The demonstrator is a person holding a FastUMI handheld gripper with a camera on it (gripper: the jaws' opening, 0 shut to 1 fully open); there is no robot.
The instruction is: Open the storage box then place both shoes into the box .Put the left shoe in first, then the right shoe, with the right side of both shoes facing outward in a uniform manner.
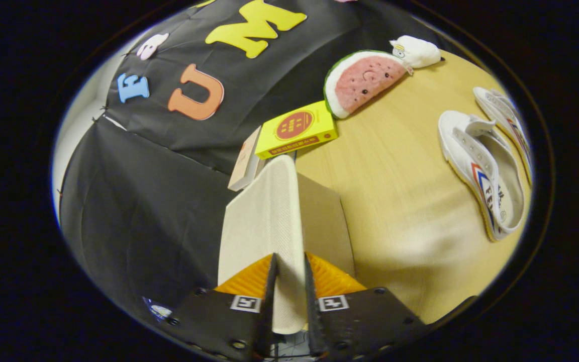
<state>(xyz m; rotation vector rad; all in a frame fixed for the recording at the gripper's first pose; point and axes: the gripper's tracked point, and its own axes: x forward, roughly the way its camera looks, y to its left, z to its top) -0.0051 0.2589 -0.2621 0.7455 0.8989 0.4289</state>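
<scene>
Here the storage box's lid (269, 211) is being pinched edge-on between both fingers of the gripper (289, 274), its long axis running straight ahead; the two shoes (483, 173) are being left well off rightward on the table (395, 166).

Two shoes (483, 173); two boxes (297, 129); two plush toys (362, 80).

matt woven cloth lid (264, 211), smooth wood table (400, 166), canvas shoes (480, 171).
</scene>
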